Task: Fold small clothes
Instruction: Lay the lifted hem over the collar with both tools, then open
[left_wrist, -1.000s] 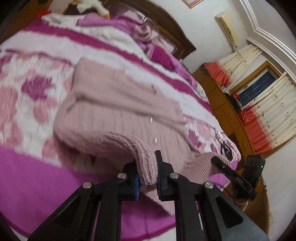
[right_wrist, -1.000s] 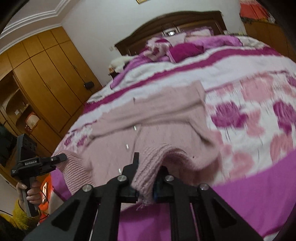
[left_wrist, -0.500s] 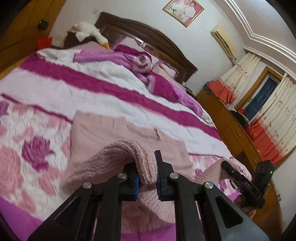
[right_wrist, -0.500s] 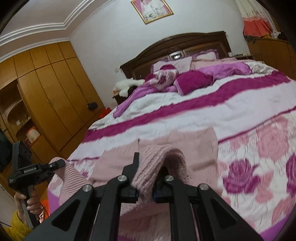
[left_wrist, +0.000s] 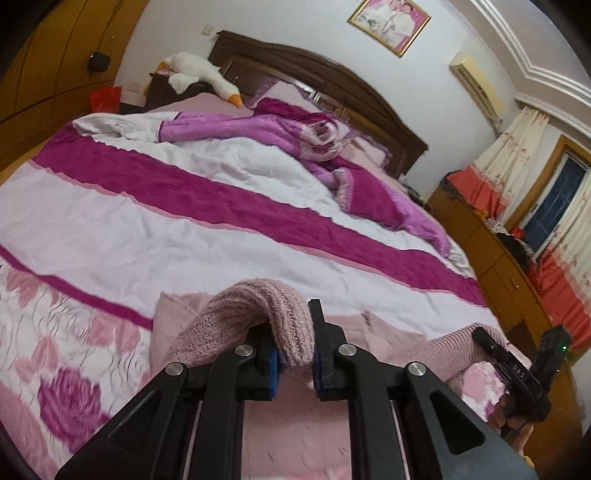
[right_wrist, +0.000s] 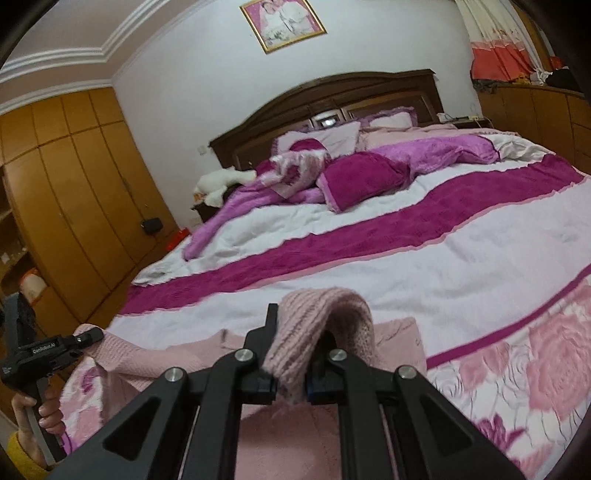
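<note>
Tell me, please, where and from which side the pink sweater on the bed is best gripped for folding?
Grip the ribbed edge of the pink sweater at its two corners, coming in from the foot of the bed. The thick rib bunches firmly between the fingers. The left gripper and right gripper each pinch a corner this way.

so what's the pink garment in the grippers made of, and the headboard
Pink garment: looks like soft knitted yarn, wool or acrylic, going by the ribbed stitches and fuzzy matte surface. Headboard: apparently dark wood with a semi-gloss finish; whether solid or veneer can't be told.
</note>
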